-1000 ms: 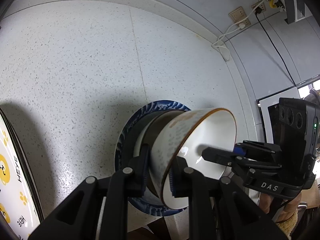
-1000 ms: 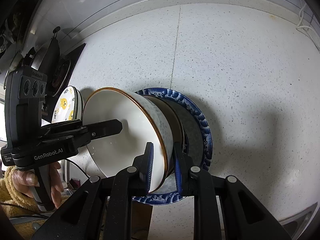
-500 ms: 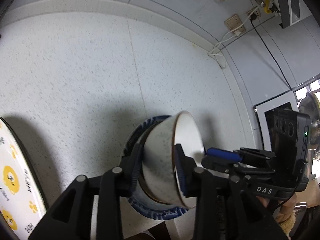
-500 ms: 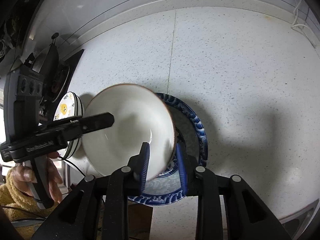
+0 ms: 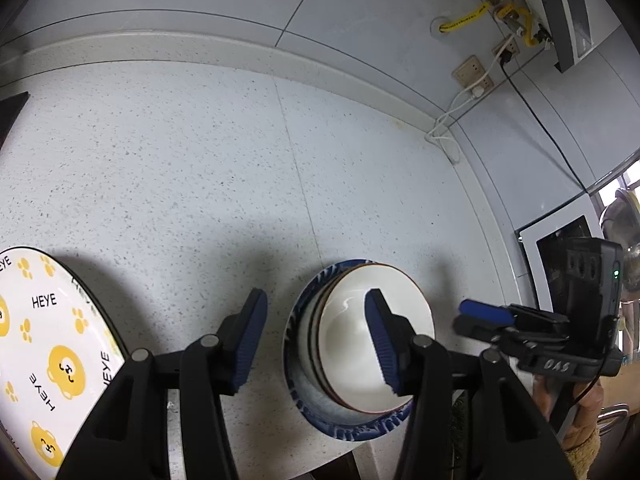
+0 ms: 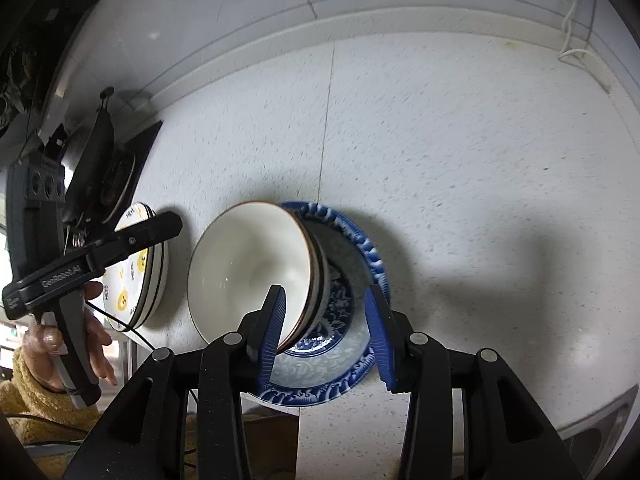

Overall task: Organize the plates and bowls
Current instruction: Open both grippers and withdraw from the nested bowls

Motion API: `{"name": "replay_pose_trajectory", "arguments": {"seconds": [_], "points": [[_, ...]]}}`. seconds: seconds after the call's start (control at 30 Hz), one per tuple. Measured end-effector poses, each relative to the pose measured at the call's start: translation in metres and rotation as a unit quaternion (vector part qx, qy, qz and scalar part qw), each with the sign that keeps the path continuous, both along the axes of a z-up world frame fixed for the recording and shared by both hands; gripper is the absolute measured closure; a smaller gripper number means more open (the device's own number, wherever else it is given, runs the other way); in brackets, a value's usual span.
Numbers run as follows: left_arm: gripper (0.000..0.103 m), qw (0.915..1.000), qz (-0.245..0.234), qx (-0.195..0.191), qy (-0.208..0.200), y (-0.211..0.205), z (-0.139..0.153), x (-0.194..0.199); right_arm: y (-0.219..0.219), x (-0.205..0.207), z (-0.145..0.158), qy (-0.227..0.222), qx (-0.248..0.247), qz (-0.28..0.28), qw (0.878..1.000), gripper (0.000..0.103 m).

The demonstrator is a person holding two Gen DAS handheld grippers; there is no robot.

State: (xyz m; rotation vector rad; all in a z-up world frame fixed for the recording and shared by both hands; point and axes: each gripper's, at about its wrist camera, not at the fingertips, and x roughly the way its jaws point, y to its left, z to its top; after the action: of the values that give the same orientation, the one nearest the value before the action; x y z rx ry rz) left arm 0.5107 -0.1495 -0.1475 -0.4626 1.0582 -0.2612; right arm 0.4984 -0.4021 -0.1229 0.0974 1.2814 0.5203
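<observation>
2 glossy round bowls [image 6: 248, 264] nest on patterned blue plate [image 6: 360, 248]; both grippers' ribbed fingers [image 5: 250, 340] spreading, empty.

Pale speckled stone countertop [image 5: 192, 168], crossed by one thin seam running front to back and closed at the rear by a low raised lip under grey wall tiles. Resting directly on it near the front edge: a blue patterned plate [image 6: 372, 256] bearing nested bowls, and just beside that, apart from it, a stack of white plates with yellow cartoon faces [image 5: 48, 340]. White cable [image 5: 444, 136] trailing onto the back corner. Dark hob [image 6: 120, 168] set in at the far side
</observation>
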Motion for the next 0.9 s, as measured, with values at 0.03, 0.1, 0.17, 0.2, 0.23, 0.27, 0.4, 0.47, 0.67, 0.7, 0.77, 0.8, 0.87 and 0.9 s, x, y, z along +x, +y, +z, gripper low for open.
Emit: {"name": "replay_pose_trajectory", "arguments": {"seconds": [0.03,0.1,0.17,0.2,0.23,0.27,0.4,0.47,0.67,0.7,0.77,0.8,0.87,0.9], "points": [[0.054,1.0,0.0,0.001,-0.003,0.002,0.001,-0.002,-0.004,-0.002,0.005,-0.007,0.003,-0.007,1.0,0.061],[0.054,0.9999,-0.003,0.009,-0.013,0.003,0.002,-0.007,-0.009,-0.006,0.01,-0.017,0.003,-0.017,1.0,0.054],[0.054,0.9992,-0.004,0.025,-0.031,0.003,0.004,-0.012,-0.014,-0.009,0.013,-0.022,0.003,-0.027,0.999,0.051],[0.054,0.9988,-0.004,0.031,-0.039,0.003,0.005,-0.015,-0.015,-0.01,0.014,-0.023,0.003,-0.029,0.999,0.051],[0.054,0.9985,-0.006,0.033,-0.042,0.003,0.005,-0.017,-0.017,-0.011,0.014,-0.025,0.0,-0.031,0.999,0.05],[0.054,0.9981,-0.01,0.038,-0.047,0.003,0.006,-0.019,-0.019,-0.013,0.013,-0.026,-0.003,-0.033,0.999,0.05],[0.054,0.9967,-0.012,0.05,-0.063,0.002,0.009,-0.03,-0.025,-0.019,0.012,-0.031,-0.008,-0.037,0.999,0.05],[0.054,0.9967,-0.01,0.048,-0.065,0.002,0.009,-0.034,-0.029,-0.026,0.013,-0.039,-0.018,-0.045,0.998,0.048],[0.054,0.9944,-0.002,0.055,-0.09,0.005,0.019,-0.045,-0.04,-0.049,0.023,-0.077,-0.034,-0.082,0.993,0.045],[0.054,0.9939,-0.001,0.057,-0.094,0.005,0.021,-0.046,-0.041,-0.052,0.026,-0.085,-0.04,-0.088,0.992,0.045],[0.054,0.993,-0.003,0.058,-0.103,0.005,0.025,-0.048,-0.042,-0.059,0.032,-0.104,-0.046,-0.096,0.989,0.045],[0.054,0.9926,-0.003,0.06,-0.106,0.005,0.026,-0.049,-0.042,-0.062,0.037,-0.119,-0.053,-0.102,0.986,0.044],[0.054,0.9916,-0.005,0.062,-0.113,0.004,0.029,-0.051,-0.043,-0.067,0.043,-0.14,-0.06,-0.114,0.982,0.044],[0.054,0.9912,-0.006,0.064,-0.116,0.004,0.031,-0.052,-0.044,-0.07,0.046,-0.151,-0.058,-0.123,0.979,0.044]]}}
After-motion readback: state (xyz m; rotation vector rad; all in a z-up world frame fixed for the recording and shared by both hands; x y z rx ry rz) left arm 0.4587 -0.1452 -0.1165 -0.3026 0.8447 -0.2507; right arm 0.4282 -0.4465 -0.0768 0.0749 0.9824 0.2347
